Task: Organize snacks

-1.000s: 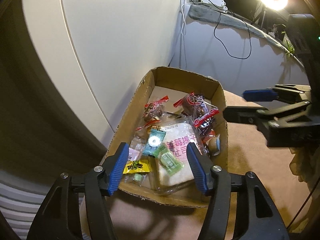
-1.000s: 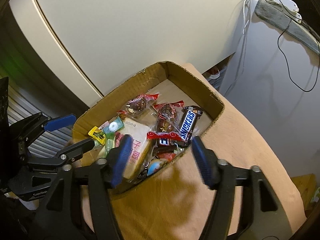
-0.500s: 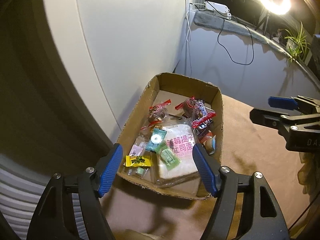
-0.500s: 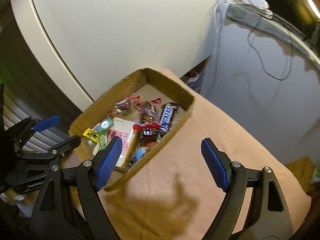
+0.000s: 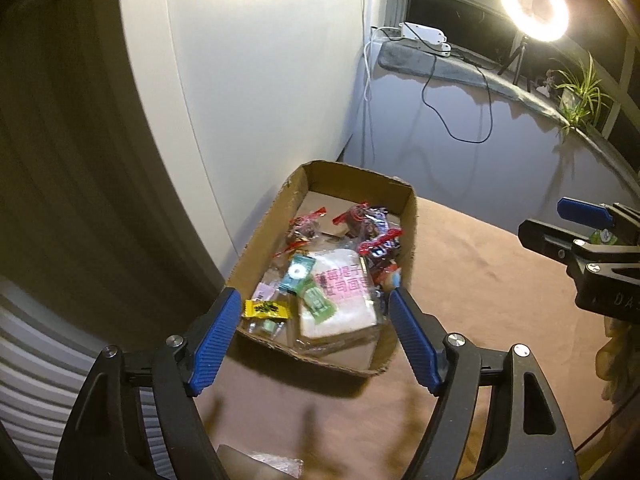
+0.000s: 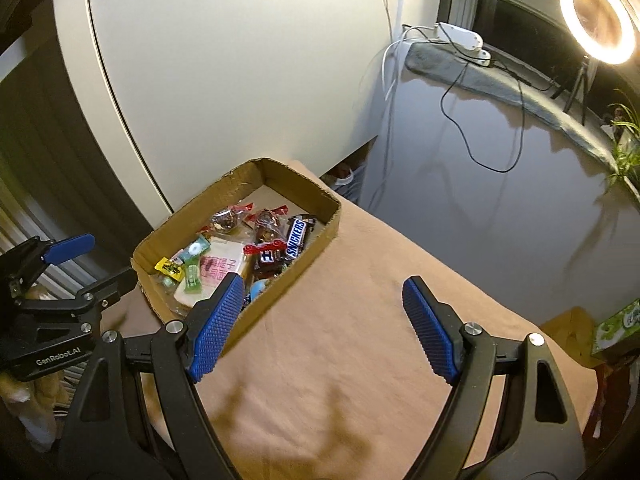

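An open cardboard box (image 5: 412,216) sits at the table's far left edge, by the white wall; it also shows in the right wrist view (image 6: 332,220). It holds several wrapped snacks: a bread pack with pink writing (image 5: 340,296), a yellow candy (image 5: 266,309), a Snickers bar (image 6: 296,236) and red-wrapped sweets (image 5: 306,230). My left gripper (image 5: 316,340) is open and empty, above the box's near end. My right gripper (image 6: 320,328) is open and empty over the tan tablecloth, right of the box.
The tan tablecloth (image 6: 360,360) covers the table. A ring light (image 5: 534,4) and a plant (image 5: 580,96) stand on the window sill. A power strip (image 6: 460,38) with hanging cables lies on the sill. A green box (image 6: 616,324) is at the right.
Both grippers have pulled back and up from the box, so it looks smaller and farther. The right gripper's jaws have opened wider. The snacks have not moved.
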Demonstrator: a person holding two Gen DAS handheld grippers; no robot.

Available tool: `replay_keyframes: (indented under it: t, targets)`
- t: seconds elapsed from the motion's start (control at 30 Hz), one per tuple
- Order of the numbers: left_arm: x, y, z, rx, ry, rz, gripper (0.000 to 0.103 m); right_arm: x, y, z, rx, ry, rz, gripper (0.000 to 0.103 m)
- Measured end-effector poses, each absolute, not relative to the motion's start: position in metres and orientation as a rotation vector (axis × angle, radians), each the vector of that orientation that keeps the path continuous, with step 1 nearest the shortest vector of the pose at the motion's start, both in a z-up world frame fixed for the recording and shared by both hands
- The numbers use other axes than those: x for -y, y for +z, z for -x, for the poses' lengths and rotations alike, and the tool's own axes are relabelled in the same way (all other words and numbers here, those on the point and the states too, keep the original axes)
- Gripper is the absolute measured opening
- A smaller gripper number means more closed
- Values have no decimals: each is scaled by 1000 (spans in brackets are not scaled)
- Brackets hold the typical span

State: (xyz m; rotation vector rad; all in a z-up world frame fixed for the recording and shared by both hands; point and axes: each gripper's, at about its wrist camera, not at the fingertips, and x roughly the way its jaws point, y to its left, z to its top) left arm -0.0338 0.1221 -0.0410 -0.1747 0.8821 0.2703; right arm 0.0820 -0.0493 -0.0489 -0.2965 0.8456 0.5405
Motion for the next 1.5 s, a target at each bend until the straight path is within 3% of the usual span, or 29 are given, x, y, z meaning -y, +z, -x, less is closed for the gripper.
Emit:
replay_keyframes:
  t: [1.5]
  targets:
    - [-106, -34, 42, -877, 251, 137, 77, 69, -50, -64, -845, 520, 261, 84]
